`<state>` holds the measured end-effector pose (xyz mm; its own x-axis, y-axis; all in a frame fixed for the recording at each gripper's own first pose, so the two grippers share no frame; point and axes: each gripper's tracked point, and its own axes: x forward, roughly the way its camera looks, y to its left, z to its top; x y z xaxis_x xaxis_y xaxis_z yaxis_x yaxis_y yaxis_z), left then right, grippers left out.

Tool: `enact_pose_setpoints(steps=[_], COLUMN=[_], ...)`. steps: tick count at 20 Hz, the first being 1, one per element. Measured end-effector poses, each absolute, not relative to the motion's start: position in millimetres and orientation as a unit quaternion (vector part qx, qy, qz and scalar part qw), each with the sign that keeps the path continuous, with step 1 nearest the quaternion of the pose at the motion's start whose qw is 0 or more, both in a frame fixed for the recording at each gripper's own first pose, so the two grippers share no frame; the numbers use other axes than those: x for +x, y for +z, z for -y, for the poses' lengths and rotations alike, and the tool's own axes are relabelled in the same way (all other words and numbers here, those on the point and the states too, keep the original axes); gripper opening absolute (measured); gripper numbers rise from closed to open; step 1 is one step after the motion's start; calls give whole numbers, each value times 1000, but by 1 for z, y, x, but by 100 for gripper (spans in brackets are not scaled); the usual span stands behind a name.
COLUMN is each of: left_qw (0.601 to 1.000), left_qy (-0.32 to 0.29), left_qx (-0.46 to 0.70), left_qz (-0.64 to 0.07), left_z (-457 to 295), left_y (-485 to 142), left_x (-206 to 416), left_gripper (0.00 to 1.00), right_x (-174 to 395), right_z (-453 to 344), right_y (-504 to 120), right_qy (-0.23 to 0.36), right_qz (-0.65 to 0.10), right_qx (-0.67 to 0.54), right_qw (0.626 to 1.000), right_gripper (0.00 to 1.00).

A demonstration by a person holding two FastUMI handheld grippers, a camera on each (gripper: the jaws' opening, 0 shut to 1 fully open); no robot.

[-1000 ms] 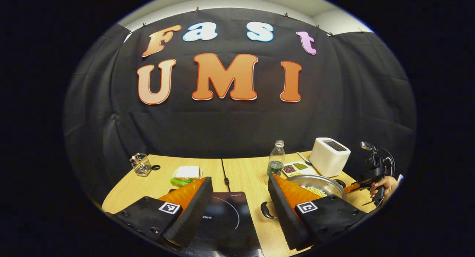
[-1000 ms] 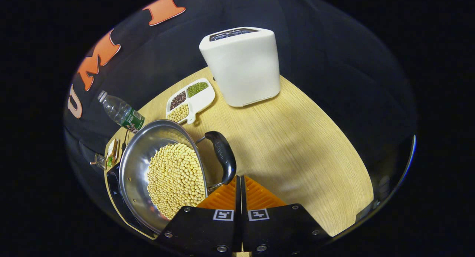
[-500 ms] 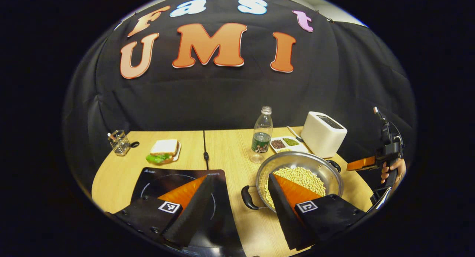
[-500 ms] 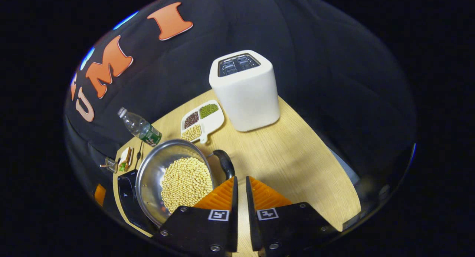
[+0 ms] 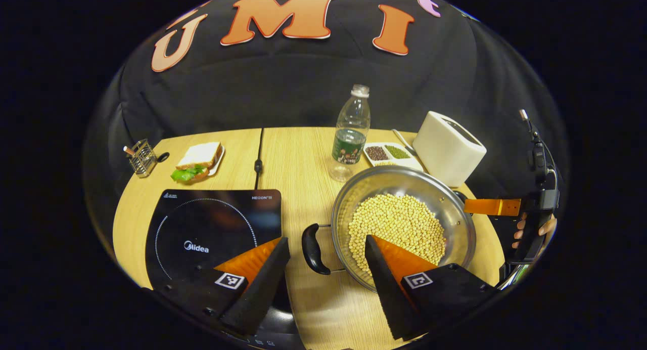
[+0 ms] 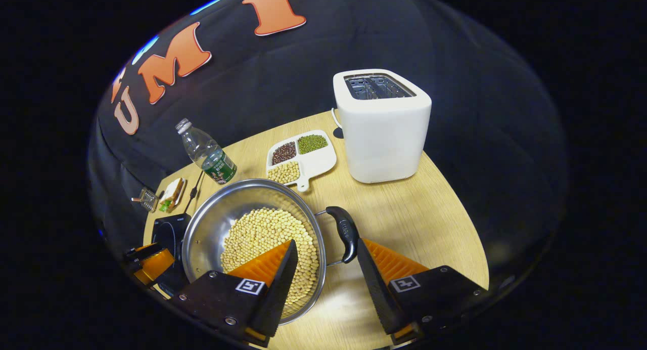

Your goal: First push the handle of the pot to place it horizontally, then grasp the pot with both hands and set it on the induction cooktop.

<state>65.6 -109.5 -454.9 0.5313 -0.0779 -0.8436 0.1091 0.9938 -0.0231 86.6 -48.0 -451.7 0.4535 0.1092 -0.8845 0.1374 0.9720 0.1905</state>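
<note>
A steel pot full of soybeans sits on the wooden table, right of the black induction cooktop. The pot's black left handle lies just ahead of my open left gripper, between its two fingers. In the right gripper view the pot is at lower left, and its right handle stands between the fingers of my open right gripper, close to the right finger. A hand holds the right gripper at the pot's far rim. The left gripper shows beyond the pot.
Behind the pot stand a water bottle, a divided dish of beans and a white toaster. A sandwich on a plate and a wire holder are at the back left. A cable runs along the table seam.
The right gripper has gone from shut beside the right handle to open around it. The left gripper has tipped downward and moved up to the pot's left handle.
</note>
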Motion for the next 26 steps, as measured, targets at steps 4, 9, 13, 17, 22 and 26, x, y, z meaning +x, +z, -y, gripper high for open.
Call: enact_pose_setpoints(steps=[4, 9, 13, 17, 22, 26], left_qw=[862, 868, 879, 893, 890, 890], left_qy=[-39, -30, -36, -25, -28, -34], left_qx=[36, 46, 74, 75, 91, 91], left_qz=[-503, -494, -469, -444, -447, -446], left_z=[109, 115, 120, 118, 117, 119], left_y=[-488, -518, -524, -534, -550, -553], left_x=[66, 72, 87, 108, 121, 127], left_gripper=[99, 99, 98, 91, 91, 89], right_x=[87, 82, 92, 92, 90, 91], right_z=[45, 44, 50, 52, 54, 56], right_y=[-462, -480, -489, -497, -510, -513], right_qy=[-3, 1, -10, -15, -22, -32], right_qz=[-527, -535, -522, -525, -539, -540], right_qx=[103, 62, 26, 13, 5, -3], right_qw=[843, 843, 852, 851, 842, 841], right_gripper=[79, 79, 80, 80, 80, 79])
